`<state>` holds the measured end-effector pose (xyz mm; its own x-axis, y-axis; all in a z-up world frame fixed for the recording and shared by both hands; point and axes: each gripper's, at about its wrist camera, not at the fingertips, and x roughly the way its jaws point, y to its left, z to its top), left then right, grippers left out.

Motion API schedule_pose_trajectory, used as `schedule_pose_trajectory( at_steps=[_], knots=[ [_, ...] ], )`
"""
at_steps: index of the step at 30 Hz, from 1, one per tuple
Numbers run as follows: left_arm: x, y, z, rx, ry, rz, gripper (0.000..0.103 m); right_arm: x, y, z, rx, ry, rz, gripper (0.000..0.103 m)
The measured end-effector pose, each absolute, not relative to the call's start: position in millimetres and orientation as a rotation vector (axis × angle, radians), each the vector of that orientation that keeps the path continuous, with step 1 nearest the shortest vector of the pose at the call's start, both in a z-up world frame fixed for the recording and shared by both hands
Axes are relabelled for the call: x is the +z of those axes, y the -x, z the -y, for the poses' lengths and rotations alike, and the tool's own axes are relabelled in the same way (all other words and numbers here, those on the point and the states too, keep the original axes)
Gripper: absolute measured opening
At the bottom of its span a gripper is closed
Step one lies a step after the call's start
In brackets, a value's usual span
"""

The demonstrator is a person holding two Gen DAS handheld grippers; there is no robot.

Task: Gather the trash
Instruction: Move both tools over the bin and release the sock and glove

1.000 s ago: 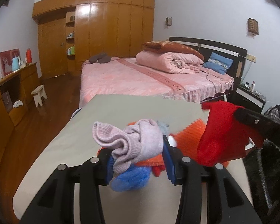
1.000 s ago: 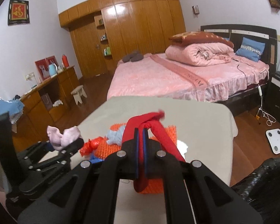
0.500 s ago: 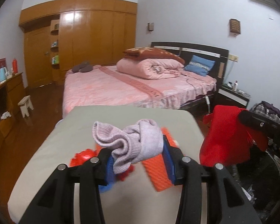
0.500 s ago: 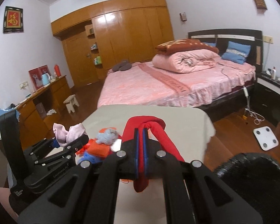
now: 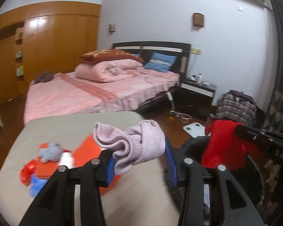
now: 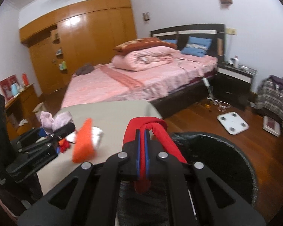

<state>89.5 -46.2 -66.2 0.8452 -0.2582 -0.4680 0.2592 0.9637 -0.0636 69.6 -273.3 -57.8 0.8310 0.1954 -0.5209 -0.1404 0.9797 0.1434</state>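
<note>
The right gripper (image 6: 142, 150) is clamped on a limp red cloth (image 6: 160, 131), hanging just at the near rim of the black-lined bin (image 6: 235, 150). Farther left, the left gripper (image 5: 139, 162) pinches a crumpled pale-pink knitted sock (image 5: 137, 143) above the beige table (image 5: 75, 124).

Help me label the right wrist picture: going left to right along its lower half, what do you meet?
left gripper holding pink sock → orange mat → red cloth in right gripper → black trash bag
</note>
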Motion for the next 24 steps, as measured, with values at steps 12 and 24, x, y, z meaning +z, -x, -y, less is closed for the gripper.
schedule_pose_trajectory(
  at_steps=[12,24],
  knots=[
    [-68.5,-99.0,140.4,-0.520,-0.018,-0.516,0.051,-86.4,-47.0,343.2,-0.023,-0.102,-0.617,0.018],
    [-74.6,-93.8,121.4,-0.437,-0.025,-0.502,0.090,-89.0,-32.1,362.0,-0.148,-0.126,-0.553,0.096]
  ],
)
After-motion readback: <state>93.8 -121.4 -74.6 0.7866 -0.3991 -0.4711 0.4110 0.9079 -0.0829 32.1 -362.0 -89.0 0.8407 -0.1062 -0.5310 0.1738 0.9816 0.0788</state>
